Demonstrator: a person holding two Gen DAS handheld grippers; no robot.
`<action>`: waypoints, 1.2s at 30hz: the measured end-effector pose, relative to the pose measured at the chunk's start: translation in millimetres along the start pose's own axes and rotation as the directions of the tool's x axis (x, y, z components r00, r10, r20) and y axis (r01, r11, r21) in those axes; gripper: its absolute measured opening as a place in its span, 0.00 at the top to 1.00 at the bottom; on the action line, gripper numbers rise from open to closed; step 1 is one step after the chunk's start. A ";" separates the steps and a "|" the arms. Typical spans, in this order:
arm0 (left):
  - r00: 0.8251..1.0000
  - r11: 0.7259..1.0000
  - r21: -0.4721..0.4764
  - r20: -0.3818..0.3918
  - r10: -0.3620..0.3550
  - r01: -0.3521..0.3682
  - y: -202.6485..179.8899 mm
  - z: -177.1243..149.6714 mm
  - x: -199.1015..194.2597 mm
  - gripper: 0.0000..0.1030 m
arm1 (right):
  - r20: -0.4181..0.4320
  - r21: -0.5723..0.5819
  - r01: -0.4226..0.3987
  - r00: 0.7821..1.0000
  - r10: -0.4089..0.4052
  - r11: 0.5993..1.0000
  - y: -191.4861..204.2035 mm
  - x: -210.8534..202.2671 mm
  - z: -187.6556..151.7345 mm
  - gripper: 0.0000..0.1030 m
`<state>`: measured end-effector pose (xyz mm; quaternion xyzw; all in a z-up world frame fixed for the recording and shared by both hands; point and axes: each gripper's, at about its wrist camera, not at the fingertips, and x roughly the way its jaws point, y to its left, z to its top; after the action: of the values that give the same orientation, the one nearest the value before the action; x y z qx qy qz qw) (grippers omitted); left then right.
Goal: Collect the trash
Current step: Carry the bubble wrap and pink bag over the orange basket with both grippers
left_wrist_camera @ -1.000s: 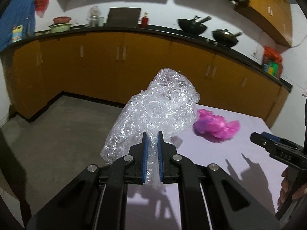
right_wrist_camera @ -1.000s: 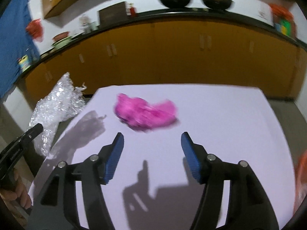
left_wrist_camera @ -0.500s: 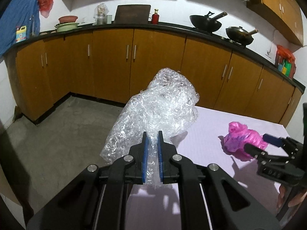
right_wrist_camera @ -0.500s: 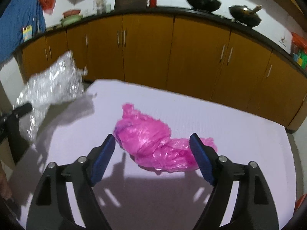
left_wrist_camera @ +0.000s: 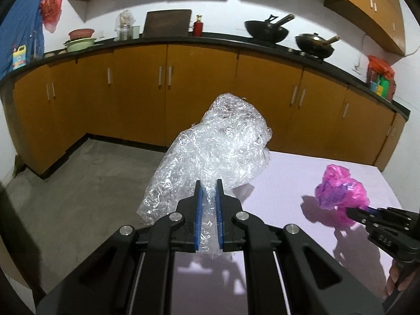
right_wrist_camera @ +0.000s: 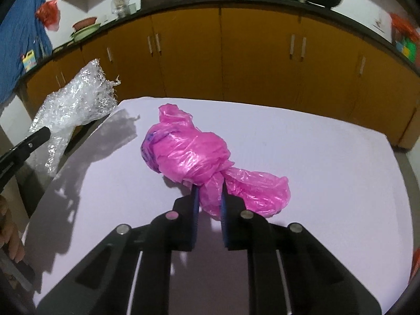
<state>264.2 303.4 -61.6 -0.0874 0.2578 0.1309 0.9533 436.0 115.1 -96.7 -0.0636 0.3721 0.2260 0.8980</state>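
The pale lilac tabletop (right_wrist_camera: 328,157) carries one piece of trash, a crumpled pink plastic bag (right_wrist_camera: 189,155) near its middle, where the right gripper (right_wrist_camera: 209,197) is closing its jaws on the bag's twisted waist, likely the easiest part to pinch. The left gripper (left_wrist_camera: 208,197), nearly shut, holds a crinkled clear bubble-wrap sheet (left_wrist_camera: 220,147) off the tabletop's left edge, keeping that side free. Only the right wrist view shows the bag's trailing tail.

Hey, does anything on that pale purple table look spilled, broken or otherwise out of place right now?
Only a crumpled pink plastic bag lies on the pale purple table, pinched by the closing right claw. Nothing looks spilled or broken.
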 end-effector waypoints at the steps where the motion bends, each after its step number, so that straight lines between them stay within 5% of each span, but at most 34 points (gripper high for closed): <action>1: 1.000 1.000 0.001 0.001 -0.011 0.011 -5.2 0.8 -3.8 0.91 | 0.006 0.007 0.009 1.000 -0.009 1.000 -5.6 -9.4 -3.5 0.85; 17: 0.968 0.964 0.106 0.028 -0.248 0.244 -146.4 -1.0 -100.3 0.91 | 0.101 0.239 0.181 0.973 -0.209 0.954 -113.6 -208.8 -75.2 0.85; 36: 0.858 0.831 0.222 -0.055 -0.511 0.509 -298.8 -25.7 -168.6 0.91 | 0.115 0.517 0.328 0.888 -0.445 0.791 -236.2 -367.2 -173.5 0.85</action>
<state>199.8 -21.1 32.8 -0.0420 0.2352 -0.1583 0.9580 204.0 -275.7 22.4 0.1142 0.2884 -0.0581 0.9489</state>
